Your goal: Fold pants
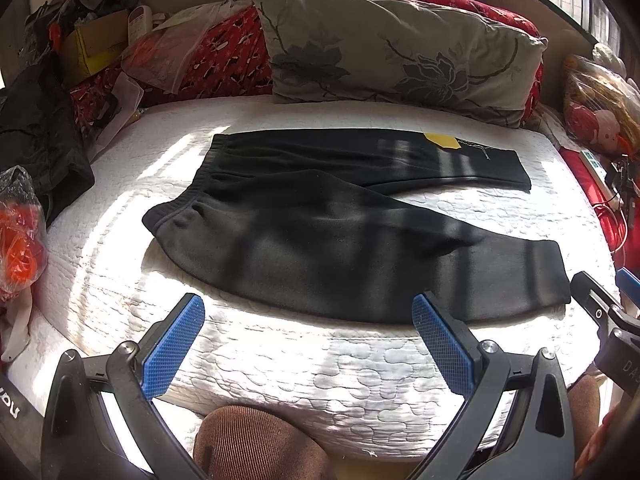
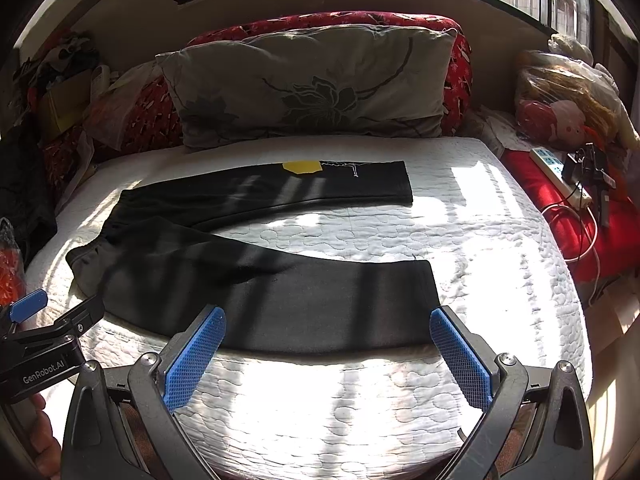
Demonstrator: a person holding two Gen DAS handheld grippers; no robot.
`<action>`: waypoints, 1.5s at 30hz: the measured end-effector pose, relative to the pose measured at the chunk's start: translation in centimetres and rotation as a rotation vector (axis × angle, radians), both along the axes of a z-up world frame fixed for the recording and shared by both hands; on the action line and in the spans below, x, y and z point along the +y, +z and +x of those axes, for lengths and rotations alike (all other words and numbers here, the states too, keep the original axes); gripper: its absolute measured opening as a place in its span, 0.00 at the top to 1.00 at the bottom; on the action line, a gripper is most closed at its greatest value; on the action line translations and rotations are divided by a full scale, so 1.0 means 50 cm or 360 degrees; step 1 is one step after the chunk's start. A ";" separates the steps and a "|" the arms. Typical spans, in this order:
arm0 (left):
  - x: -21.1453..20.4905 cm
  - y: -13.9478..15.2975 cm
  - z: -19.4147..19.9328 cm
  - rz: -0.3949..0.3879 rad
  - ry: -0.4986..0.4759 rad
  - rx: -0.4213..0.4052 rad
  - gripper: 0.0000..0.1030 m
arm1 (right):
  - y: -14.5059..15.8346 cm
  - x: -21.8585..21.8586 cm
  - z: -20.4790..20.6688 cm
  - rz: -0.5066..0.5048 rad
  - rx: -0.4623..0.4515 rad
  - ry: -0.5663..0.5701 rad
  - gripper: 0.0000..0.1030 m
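Black pants (image 1: 340,236) lie flat on the white quilted mattress (image 1: 320,368), waistband to the left, the two legs spread apart to the right. The far leg carries a yellow patch (image 1: 442,140). The pants also show in the right wrist view (image 2: 256,292) on the mattress (image 2: 480,248). My left gripper (image 1: 308,344) is open and empty, just short of the near leg's lower edge. My right gripper (image 2: 328,356) is open and empty, over the near leg's lower edge, close to its cuff. Each gripper's side shows at the other view's edge.
A grey floral pillow (image 1: 400,48) and red cushions (image 1: 224,60) lean at the back. Boxes, bags and dark clothing (image 1: 36,140) pile up on the left. A doll in plastic (image 2: 568,120), a power strip (image 2: 556,176) and cables lie on a red cloth at the right.
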State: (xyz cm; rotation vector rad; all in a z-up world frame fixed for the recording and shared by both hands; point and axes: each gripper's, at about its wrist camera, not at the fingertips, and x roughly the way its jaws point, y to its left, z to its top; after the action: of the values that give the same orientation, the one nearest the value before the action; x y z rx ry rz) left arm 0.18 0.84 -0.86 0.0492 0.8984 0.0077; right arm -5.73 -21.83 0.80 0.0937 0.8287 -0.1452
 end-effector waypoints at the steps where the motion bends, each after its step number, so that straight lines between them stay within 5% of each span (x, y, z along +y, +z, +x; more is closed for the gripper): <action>1: 0.001 0.000 0.001 -0.0002 0.0003 0.0003 0.00 | -0.001 0.001 -0.001 0.0001 0.0000 -0.0001 0.00; 45: 0.009 -0.018 0.010 -0.0025 0.0023 0.0043 0.00 | -0.016 -0.001 0.003 0.0006 0.0052 0.0000 0.00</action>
State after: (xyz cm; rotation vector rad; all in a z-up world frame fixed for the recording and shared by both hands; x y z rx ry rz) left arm 0.67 1.27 -1.75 0.0283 0.9258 0.0136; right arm -5.58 -21.87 0.02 0.0953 0.8615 -0.1453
